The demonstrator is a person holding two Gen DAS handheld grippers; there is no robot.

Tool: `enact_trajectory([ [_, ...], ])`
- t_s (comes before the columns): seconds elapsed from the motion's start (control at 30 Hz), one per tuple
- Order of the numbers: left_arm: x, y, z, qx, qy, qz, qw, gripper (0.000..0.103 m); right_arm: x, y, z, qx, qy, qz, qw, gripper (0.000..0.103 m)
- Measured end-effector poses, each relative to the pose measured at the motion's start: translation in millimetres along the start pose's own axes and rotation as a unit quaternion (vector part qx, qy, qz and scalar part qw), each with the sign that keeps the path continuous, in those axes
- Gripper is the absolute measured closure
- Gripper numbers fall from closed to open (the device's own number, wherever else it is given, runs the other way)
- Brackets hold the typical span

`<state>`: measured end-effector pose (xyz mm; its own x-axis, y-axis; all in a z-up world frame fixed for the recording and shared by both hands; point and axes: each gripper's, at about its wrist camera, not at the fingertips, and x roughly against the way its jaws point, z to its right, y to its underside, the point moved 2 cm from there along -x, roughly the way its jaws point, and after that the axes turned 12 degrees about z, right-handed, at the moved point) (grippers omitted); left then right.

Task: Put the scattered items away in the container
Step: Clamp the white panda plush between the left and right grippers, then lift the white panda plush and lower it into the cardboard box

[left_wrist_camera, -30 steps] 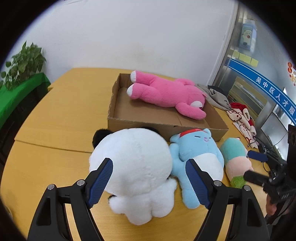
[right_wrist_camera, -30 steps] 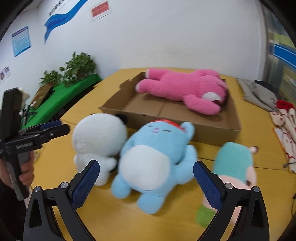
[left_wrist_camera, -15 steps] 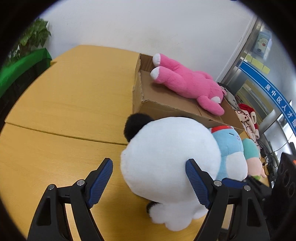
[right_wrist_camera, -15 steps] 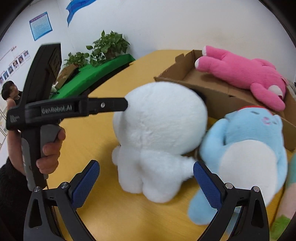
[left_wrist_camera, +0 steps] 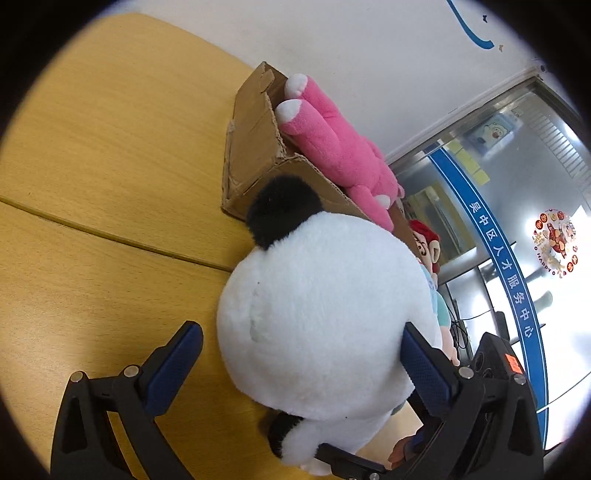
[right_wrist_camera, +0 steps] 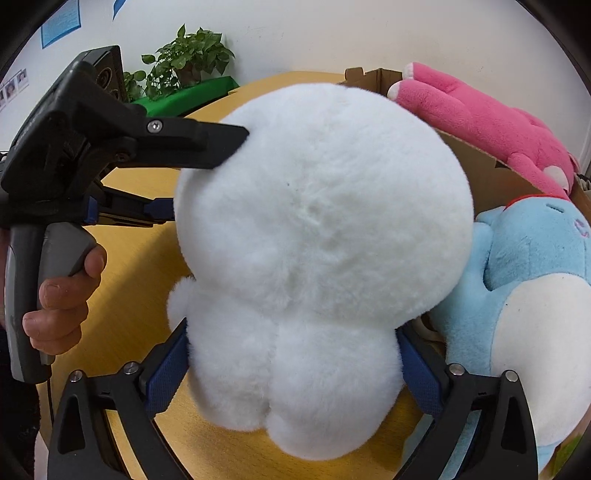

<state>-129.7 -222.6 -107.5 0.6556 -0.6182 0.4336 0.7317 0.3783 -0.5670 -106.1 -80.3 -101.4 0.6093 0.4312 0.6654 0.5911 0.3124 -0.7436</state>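
Office — blue service-centre banner (left_wrist_camera: 511,254), wall notices (right_wrist_camera: 61,22).

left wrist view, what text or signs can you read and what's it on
"吴中区人才服务中心" on the blue band across the glass wall.
"HAPPY" on the round red sticker; the rest is too small to read.
Orange label on the black device: unreadable.

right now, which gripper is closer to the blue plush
Right. The right gripper straddles the white plush, one finger beside the blue plush; the left gripper is at the white one's head, on its far side.
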Motion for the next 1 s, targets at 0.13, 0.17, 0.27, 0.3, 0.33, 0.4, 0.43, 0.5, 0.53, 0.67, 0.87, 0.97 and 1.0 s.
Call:
enact_trajectory([
  [0.13,2,3,10,-0.002,0.028,0.003,0.9996,0.018,5,2,4,-0.015,-0.009,0.005,1.000,0.016],
  [0.17,3,2,13,-0.010,0.023,0.006,0.9997,0.022,7,2,6,-0.018,-0.010,0.008,1.000,0.019],
  [0.27,6,4,29,-0.031,0.020,0.012,0.9992,0.029,15,1,5,-0.017,-0.009,0.017,1.000,0.026],
  [0.3,8,4,35,-0.040,0.017,0.014,0.9990,0.031,20,2,3,-0.014,-0.008,0.022,1.000,0.028],
  [0.33,12,4,42,-0.049,0.015,0.016,0.9986,0.031,24,2,1,-0.013,-0.009,0.025,1.000,0.029],
  [0.4,17,2,56,-0.065,0.016,0.022,0.9975,0.033,34,0,-1,-0.013,-0.012,0.035,0.999,0.031],
  [0.43,19,-1,64,-0.073,0.016,0.024,0.9969,0.033,42,-1,-1,-0.013,-0.012,0.042,0.999,0.031],
  [0.5,27,-9,84,-0.092,0.019,0.034,0.9950,0.033,57,-8,1,-0.016,-0.013,0.059,0.998,0.032],
  [0.53,31,-15,93,-0.100,0.021,0.040,0.9939,0.033,65,-13,2,-0.016,-0.013,0.069,0.997,0.032],
  [0.67,48,-47,138,-0.138,0.043,0.068,0.9872,0.033,102,-47,10,-0.010,-0.009,0.118,0.993,0.032],
  [0.87,57,-102,198,-0.204,0.071,0.100,0.9713,0.034,150,-106,31,0.009,0.007,0.181,0.983,0.032],
  [0.97,54,-129,219,-0.222,0.080,0.110,0.9655,0.034,163,-137,43,0.018,0.017,0.197,0.980,0.032],
  [1.0,51,-136,226,-0.227,0.082,0.112,0.9640,0.034,165,-147,47,0.020,0.018,0.200,0.979,0.032],
])
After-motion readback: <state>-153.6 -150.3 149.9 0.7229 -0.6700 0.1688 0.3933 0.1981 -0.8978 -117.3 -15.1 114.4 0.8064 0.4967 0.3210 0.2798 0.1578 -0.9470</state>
